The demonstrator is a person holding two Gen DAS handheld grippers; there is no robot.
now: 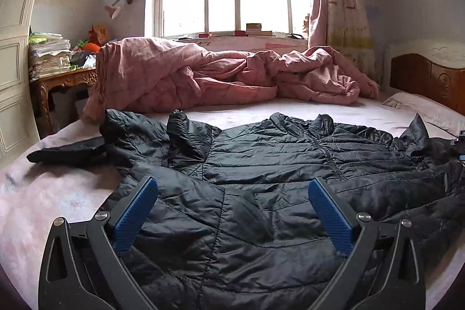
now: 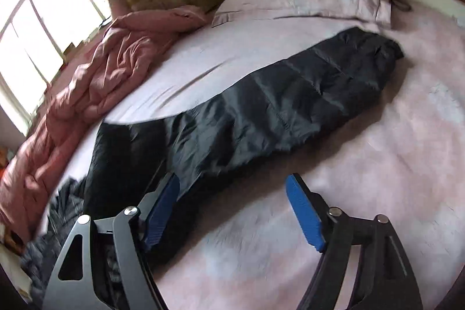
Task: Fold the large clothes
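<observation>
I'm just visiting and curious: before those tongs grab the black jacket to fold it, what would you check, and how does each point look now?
1. Black jacket spread on the bed: ok.
2. Left tongs open, nothing held: ok.
3. Right tongs open, nothing held: ok.
4. Sleeve stretched out straight: ok.
5. Other sleeve flat: not ok, bunched.
6. Pink quilt away from jacket: ok.
</observation>
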